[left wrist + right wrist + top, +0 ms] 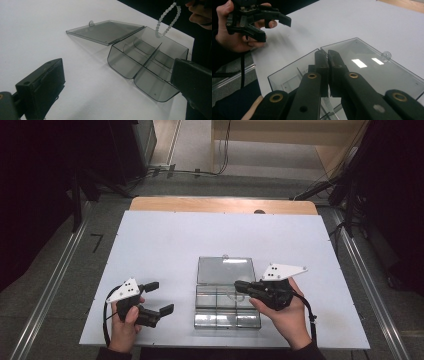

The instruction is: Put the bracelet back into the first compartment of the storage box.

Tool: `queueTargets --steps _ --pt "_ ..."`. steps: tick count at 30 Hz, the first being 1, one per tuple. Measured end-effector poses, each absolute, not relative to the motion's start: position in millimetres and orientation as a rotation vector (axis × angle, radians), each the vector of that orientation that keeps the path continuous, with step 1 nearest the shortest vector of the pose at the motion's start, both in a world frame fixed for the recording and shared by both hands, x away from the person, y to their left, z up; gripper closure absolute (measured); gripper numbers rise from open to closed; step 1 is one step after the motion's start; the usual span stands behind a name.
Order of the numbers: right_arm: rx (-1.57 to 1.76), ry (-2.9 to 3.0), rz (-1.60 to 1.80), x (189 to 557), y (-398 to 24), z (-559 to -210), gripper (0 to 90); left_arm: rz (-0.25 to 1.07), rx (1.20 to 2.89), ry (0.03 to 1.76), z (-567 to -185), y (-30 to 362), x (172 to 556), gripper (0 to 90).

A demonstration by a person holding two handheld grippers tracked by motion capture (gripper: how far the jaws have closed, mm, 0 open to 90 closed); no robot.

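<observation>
A clear smoky plastic box [205,320] with several compartments lies open on the white table, its lid [225,270] flat behind it. My right gripper [238,286] hovers over the box's middle, shut on a string of white beads [166,20] that hangs in a loop above the compartments [147,62]. In the right gripper view the jaws [327,56] press together over the box [287,77] and lid [367,67]. My left gripper [159,297] stands open with nothing in it, left of the box, and the same open gripper [273,28] is seen from the right gripper view.
The white board [175,245] has free room on all sides of the box. A wooden strip [220,205] runs along its far edge. Metal rails [55,280] and cables [190,171] lie on the floor around the table.
</observation>
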State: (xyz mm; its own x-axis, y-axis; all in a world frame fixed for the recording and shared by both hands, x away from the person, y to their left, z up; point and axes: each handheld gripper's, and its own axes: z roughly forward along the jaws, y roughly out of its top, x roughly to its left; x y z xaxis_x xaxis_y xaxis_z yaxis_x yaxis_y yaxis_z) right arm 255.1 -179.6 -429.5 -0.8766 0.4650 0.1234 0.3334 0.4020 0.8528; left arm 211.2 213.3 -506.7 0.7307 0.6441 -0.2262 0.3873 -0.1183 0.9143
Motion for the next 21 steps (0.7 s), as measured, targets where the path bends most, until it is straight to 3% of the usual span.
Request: queueTargets --steps 21 --pt "0.692 2.542 1.497 258 -157 -432 85.5 0.269 1.730 0.821 -506 214 211 0.0"
